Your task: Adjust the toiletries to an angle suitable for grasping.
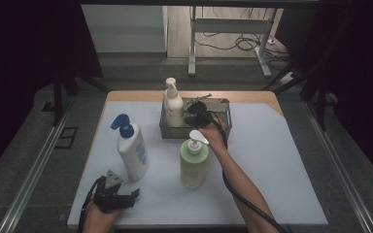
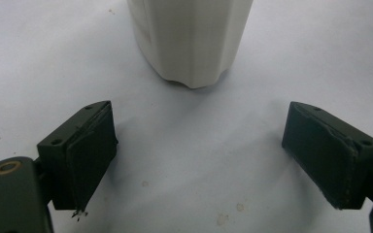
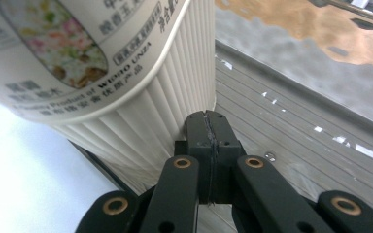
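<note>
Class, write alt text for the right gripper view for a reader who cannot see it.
The right gripper, its black jaws pressed together with nothing between them, sits beside a ribbed white bottle with a flowered label. The bottle stands in a grey metal basket.

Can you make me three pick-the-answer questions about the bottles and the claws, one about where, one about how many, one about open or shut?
1. Where does the small white bottle stand?
A. in the grey basket
B. beside the green bottle
C. on the floor

2. How many pump bottles are there?
A. two
B. three
C. five

3. How is the left claw?
A. shut
B. open
C. holding a bottle

Answers: 1 A, it rises from the basket's left end. 2 B, small white, blue-pump and green. 3 B, a wide gap shows between its jaws.
</note>
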{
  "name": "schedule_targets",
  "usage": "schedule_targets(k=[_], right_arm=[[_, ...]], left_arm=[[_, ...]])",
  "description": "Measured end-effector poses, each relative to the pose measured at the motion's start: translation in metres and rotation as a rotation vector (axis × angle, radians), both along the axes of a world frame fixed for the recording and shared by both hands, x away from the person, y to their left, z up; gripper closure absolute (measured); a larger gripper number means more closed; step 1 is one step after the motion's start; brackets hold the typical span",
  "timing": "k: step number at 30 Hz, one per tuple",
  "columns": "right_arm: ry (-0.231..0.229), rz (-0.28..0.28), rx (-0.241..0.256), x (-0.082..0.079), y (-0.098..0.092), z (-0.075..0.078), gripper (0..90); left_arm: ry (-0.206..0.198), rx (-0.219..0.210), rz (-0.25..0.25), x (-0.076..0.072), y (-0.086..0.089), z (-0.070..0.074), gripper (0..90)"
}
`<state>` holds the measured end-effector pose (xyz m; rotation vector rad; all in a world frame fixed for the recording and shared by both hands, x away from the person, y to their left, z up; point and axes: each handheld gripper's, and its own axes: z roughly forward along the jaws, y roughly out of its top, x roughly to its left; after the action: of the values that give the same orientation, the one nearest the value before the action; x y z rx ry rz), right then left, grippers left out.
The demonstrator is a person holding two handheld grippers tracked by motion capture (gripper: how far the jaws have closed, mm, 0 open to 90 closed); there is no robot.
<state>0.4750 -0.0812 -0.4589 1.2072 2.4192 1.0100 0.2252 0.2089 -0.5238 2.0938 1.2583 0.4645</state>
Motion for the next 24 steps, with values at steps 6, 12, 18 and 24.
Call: schedule_targets(k=[6,12,18,24], right_arm=[[0.007,0.033,0.006,-0.001,0.008,-0.001,89.4],[0.006,0.066,0.002,-0.005,0.017,-0.003,89.3],[0.001,0.079,-0.002,-0.006,0.023,-0.004,89.3],[0.003,0.076,0.003,-0.006,0.024,-0.004,89.4]], left_arm=[[0.0,0.0,0.0,0.0,0.0,0.0,12.1],[0.0,0.0,0.0,0.0,0.0,0.0,12.1],[0.0,0.0,0.0,0.0,0.0,0.0,12.1],[0.0,0.001,0.0,0.0,0.0,0.0,12.1]])
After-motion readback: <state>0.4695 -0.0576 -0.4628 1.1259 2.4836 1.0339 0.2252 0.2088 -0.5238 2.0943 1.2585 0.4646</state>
